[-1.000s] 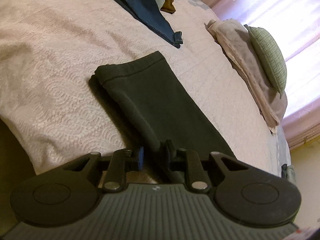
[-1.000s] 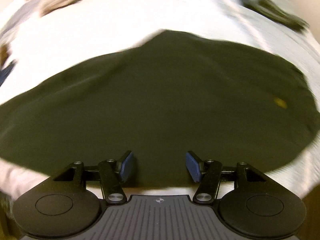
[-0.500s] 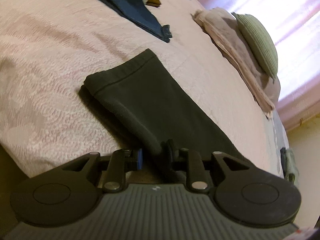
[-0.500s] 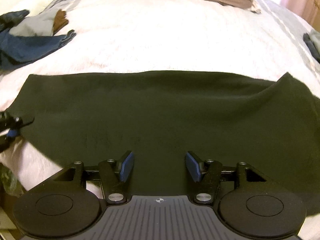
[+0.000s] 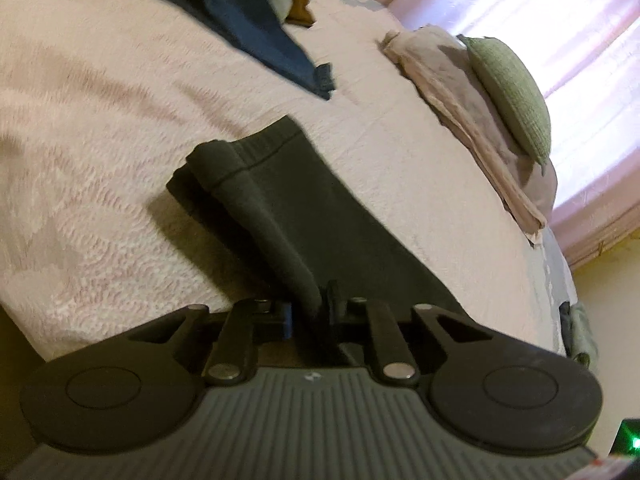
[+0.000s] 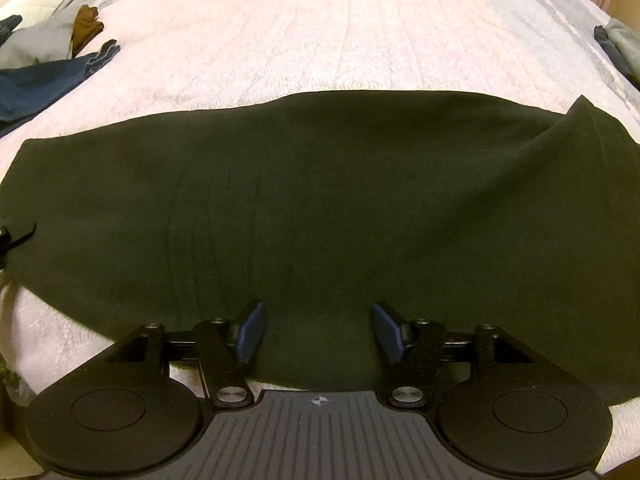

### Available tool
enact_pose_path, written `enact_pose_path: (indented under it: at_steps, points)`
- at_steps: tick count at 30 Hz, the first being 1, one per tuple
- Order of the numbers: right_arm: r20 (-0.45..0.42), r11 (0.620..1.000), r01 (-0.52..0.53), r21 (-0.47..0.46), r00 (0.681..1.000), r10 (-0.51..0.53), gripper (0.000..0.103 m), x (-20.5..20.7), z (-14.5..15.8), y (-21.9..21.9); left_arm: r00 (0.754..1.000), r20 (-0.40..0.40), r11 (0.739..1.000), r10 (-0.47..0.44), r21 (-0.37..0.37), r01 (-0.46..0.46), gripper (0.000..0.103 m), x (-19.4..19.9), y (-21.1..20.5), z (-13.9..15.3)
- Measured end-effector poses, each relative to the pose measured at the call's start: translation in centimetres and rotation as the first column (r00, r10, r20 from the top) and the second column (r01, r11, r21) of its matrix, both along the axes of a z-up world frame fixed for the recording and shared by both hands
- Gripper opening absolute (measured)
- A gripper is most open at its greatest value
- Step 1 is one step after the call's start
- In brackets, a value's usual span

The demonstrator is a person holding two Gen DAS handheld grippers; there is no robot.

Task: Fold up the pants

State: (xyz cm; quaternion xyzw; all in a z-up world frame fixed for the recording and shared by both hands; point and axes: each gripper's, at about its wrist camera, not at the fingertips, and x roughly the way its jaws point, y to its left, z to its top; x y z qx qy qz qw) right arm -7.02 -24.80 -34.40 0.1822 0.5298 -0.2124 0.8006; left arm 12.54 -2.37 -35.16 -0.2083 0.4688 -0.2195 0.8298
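Left hand-held gripper [image 5: 310, 312] newly clenched on dark pants [image 5: 304, 208], right hand-held gripper [image 6: 318, 334] released, pink quilted bed [image 6: 360, 40], curtained window [image 5: 560, 20]

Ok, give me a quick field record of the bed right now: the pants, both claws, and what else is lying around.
pants: dark green fabric pants laid lengthwise across the pink quilted bedspread
left claw: left claw, jaws just closing, pinching a raised fold of the pants near the hem end
right claw: right claw open above the pants' near edge, holding nothing
other items: blue denim garment; green checked pillow on folded beige blanket
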Motion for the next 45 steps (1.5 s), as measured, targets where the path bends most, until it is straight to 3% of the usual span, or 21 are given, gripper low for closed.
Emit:
enact_pose_path:
  at_steps: [3,6,9,11,14,16,18,20,22,24,25,26,28,30,32,34,36,40,45]
  points:
    - [0.051,0.994,0.018,0.104,0.998,-0.023,0.058,-1.3,0.9,-2.1,0.996,0.071,0.998,-0.048,0.045,0.045,0.009,-0.4,-0.9,2.0]
    - [0.094,0.976,0.119,0.182,0.986,-0.138,0.057,-3.7,2.4,-5.8,0.976,0.172,0.987,-0.132,0.108,0.115,0.008,-1.1,-2.4,5.1]
    - [0.136,0.952,0.25,0.178,0.952,-0.275,0.057,-8.3,4.4,-10.9,0.915,0.307,0.958,-0.262,0.195,0.209,0.008,-2.8,-5.2,9.1]
    - [0.144,0.93,0.338,0.144,0.923,-0.358,0.058,-11.2,5.7,-14.2,0.871,0.37,0.942,-0.323,0.212,0.259,0.008,-4.0,-7.3,11.5]
    - [0.148,0.883,0.46,0.096,0.87,-0.469,0.058,-16.1,7.3,-18.5,0.797,0.441,0.911,-0.412,0.2,0.36,0.008,-6.3,-11.1,14.7]
    - [0.155,0.851,0.52,0.069,0.837,-0.525,0.058,-18.7,8.3,-20.6,0.757,0.464,0.884,-0.459,0.155,0.441,0.008,-8.1,-13.9,16.2]
    - [0.163,0.818,0.573,0.053,0.803,-0.573,0.058,-20.9,9.1,-22.2,0.715,0.448,0.826,-0.536,0.102,0.554,0.013,-9.9,-17.1,17.1]
    - [0.168,0.785,0.616,0.066,0.769,-0.617,0.058,-22.7,9.4,-23.4,0.665,0.394,0.738,-0.634,0.051,0.673,0.027,-11.7,-20.5,16.8]
    - [0.162,0.759,0.647,0.074,0.743,-0.649,0.058,-23.8,9.2,-24.1,0.603,0.31,0.641,-0.735,0.026,0.767,0.032,-13.4,-23.3,15.6]
    - [0.158,0.747,0.661,0.073,0.731,-0.663,0.058,-25.4,9.1,-24.2,0.558,0.273,0.597,-0.783,0.08,0.798,0.033,-15.0,-24.3,14.2]
    - [0.16,0.747,0.66,0.078,0.731,-0.663,0.058,-25.9,9.0,-24.2,0.551,0.246,0.591,-0.797,0.133,0.796,0.033,-15.5,-24.3,13.3]
    - [0.166,0.749,0.657,0.086,0.731,-0.661,0.058,-27.2,9.3,-24.3,0.557,0.213,0.591,-0.803,0.168,0.789,0.034,-15.6,-24.1,12.5]
    - [0.188,0.762,0.634,0.133,0.738,-0.647,0.058,-27.6,8.9,-24.2,0.596,0.147,0.614,-0.789,0.201,0.763,0.034,-15.0,-22.7,11.3]
    - [0.225,0.771,0.596,0.224,0.738,-0.636,0.058,-27.4,8.5,-23.8,0.649,0.101,0.652,-0.754,0.23,0.722,0.033,-13.6,-21.0,10.6]
    - [0.258,0.767,0.521,0.375,0.736,-0.626,0.058,-27.0,7.7,-23.3,0.704,0.068,0.691,-0.707,0.274,0.669,0.033,-12.1,-19.5,10.4]
    - [0.268,0.737,0.433,0.518,0.736,-0.621,0.057,-25.3,5.8,-22.6,0.744,0.051,0.72,-0.666,0.306,0.623,0.033,-10.9,-17.8,10.2]
    - [0.257,0.683,0.362,0.634,0.735,-0.628,0.057,-23.0,3.6,-22.0,0.774,0.043,0.741,-0.631,0.327,0.586,0.033,-10.2,-17.0,10.3]
    - [0.193,0.581,0.365,0.727,0.704,-0.684,0.048,-19.7,-0.2,-21.2,0.809,0.04,0.77,-0.586,0.339,0.54,0.034,-9.5,-16.0,10.6]
    - [0.201,0.561,0.403,0.723,0.654,-0.729,0.047,-18.3,-1.5,-21.5,0.831,0.037,0.776,-0.556,0.381,0.502,0.039,-8.9,-15.2,10.1]
